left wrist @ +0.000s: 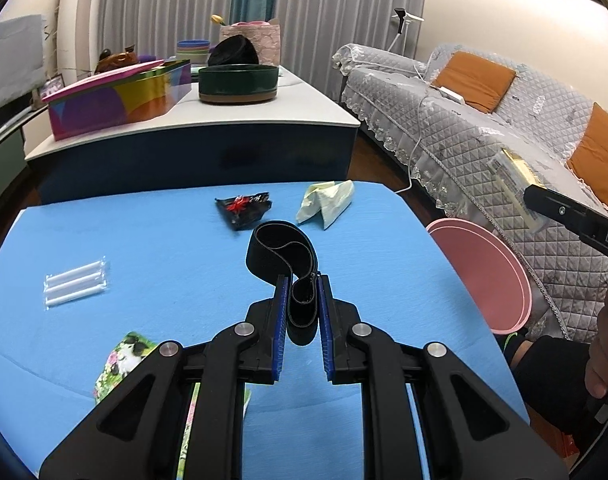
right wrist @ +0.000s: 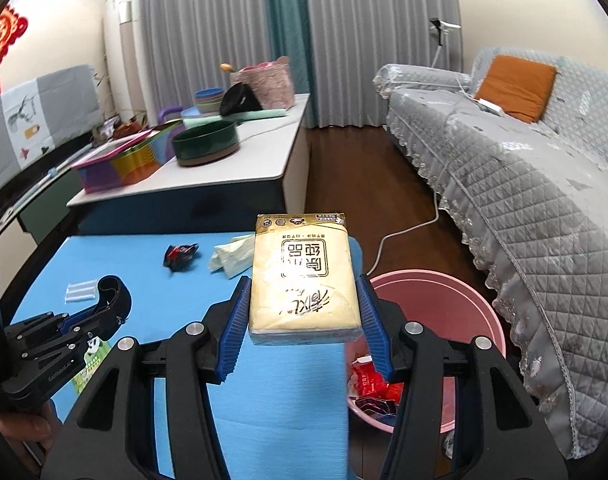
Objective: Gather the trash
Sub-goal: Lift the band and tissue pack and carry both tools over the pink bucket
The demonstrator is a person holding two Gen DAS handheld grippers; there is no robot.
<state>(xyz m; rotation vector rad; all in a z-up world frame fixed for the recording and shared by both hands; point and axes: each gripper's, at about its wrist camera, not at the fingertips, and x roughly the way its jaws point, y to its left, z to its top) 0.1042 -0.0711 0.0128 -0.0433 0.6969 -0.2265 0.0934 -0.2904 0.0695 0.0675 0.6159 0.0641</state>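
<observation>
1. The right gripper (right wrist: 304, 312) is clamped across the long sides of a yellow tissue pack (right wrist: 304, 276), holding it in the air at the blue table's (right wrist: 151, 280) right edge, just beside the pink bin (right wrist: 464, 300), where red wrappers already lie.
2. The pack looks light and soft under slick film, so a squeeze across its middle seems safest; a corner grip could slide off.
3. The left gripper (left wrist: 301, 308) is pinched nearly together on a black elastic band (left wrist: 279, 252), limp and looping forward above the table.
4. Left on the table: a black snack wrapper (left wrist: 243, 208), a crumpled tissue (left wrist: 326, 202), wrapped straws (left wrist: 75, 284) and a floral card (left wrist: 123, 360), all apparently light and flimsy.
</observation>
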